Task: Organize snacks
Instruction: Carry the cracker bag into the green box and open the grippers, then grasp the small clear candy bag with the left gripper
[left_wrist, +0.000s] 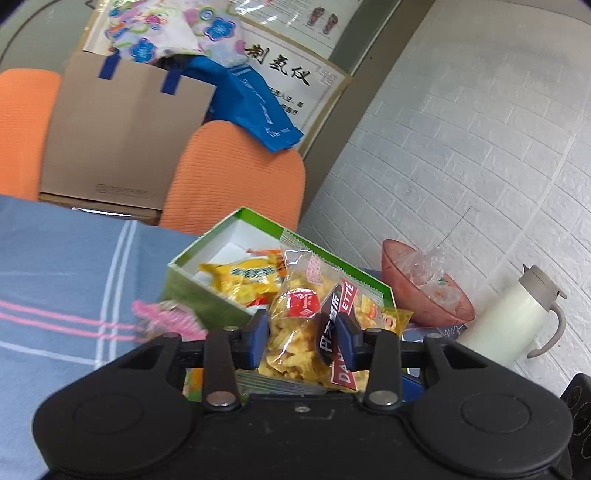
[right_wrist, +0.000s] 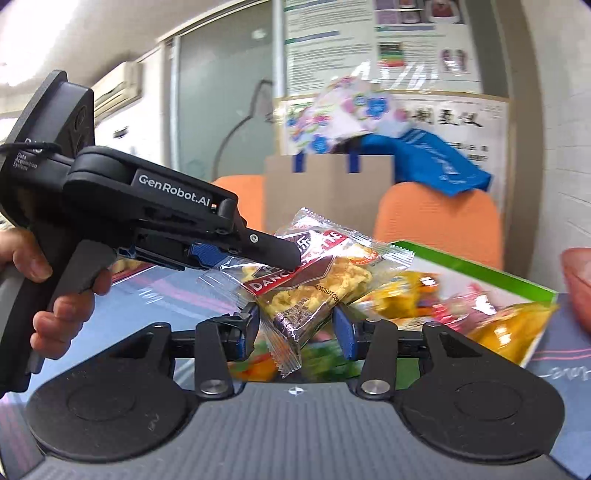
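My left gripper (left_wrist: 302, 341) is shut on a clear snack packet (left_wrist: 306, 325) with yellow pieces and a red and black label. It holds the packet in the air in front of a green box (left_wrist: 192, 288) that has several yellow and orange snack packs inside. In the right wrist view the left gripper (right_wrist: 291, 258) comes in from the left, pinching the same packet (right_wrist: 314, 280). The packet's lower end hangs between the fingers of my right gripper (right_wrist: 297, 334), which is open and does not press on it. The green box (right_wrist: 480, 267) lies behind.
The table carries a blue striped cloth (left_wrist: 74, 266). A pink packet (left_wrist: 170, 317) lies left of the box. A reddish bowl (left_wrist: 424, 291) with plastic wrap and a white kettle (left_wrist: 517, 314) stand at the right by the white wall. Orange chairs (left_wrist: 236, 177) and a cardboard box (left_wrist: 122, 136) are behind.
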